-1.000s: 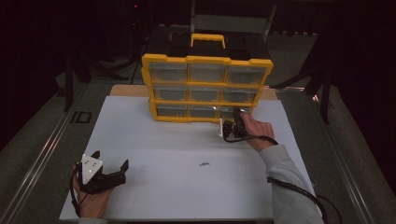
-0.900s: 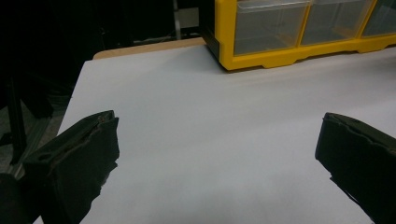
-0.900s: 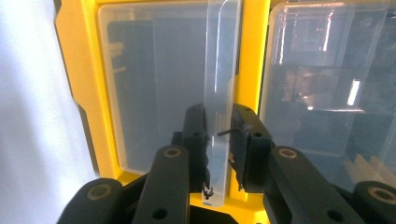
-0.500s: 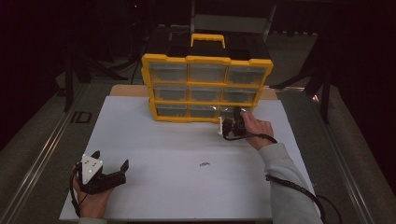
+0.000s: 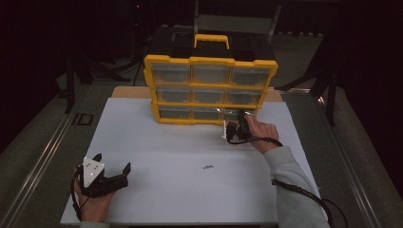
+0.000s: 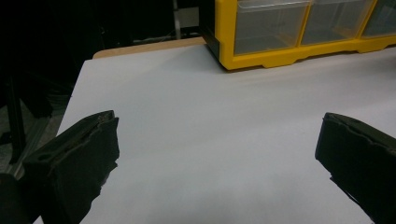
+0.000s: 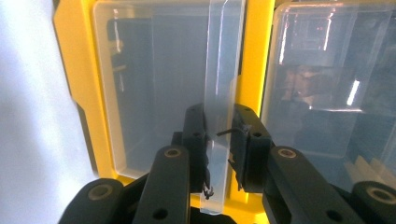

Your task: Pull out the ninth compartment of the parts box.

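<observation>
A yellow organiser (image 5: 209,61) with clear drawers stands at the back of the white table (image 5: 190,190). My right gripper (image 5: 236,124) is at its bottom-right drawer (image 5: 240,114), rolled on its side. In the right gripper view the jaws of the right gripper (image 7: 218,140) are shut on the clear pull tab (image 7: 224,70) of that drawer, one pad on each side. My left gripper (image 5: 113,162) rests on the table near the front left, held in a hand. Its jaws (image 6: 217,144) stand wide open with nothing between them.
A small dark item (image 5: 207,166) lies loose on the table between the two hands. The right gripper's cable (image 5: 304,194) runs along the sleeve to the near right. Dark stands and rails surround the table.
</observation>
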The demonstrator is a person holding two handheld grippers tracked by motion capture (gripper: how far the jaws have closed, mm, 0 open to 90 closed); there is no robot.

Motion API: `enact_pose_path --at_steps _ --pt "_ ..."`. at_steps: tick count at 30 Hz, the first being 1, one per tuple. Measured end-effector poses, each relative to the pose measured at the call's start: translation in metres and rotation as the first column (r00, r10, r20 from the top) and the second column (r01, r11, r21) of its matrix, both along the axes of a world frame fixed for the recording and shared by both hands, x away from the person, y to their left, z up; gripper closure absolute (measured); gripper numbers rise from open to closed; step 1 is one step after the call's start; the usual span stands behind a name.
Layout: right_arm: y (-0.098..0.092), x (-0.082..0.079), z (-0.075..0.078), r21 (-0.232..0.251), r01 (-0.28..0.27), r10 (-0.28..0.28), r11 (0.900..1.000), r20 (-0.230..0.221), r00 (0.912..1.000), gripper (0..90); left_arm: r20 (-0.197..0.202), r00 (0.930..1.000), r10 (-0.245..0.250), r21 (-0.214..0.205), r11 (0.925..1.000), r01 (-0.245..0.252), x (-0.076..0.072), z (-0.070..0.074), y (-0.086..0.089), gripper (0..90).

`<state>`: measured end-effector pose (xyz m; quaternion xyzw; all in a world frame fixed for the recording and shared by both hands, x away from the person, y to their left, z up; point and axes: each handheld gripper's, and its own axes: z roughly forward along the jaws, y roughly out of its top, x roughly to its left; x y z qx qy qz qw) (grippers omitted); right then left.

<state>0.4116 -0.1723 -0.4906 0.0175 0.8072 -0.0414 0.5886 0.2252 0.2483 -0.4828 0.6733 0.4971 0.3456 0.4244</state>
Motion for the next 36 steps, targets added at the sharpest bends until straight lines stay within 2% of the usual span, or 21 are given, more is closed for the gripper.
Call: enact_pose_path --at_steps 36 --pt "-0.002 -0.023 0.003 0.006 -0.022 0.022 0.9997 -0.015 0.9997 76.6 0.001 1.0 0.003 0.0 1.0 -0.003 0.0 0.0 0.0 0.3"
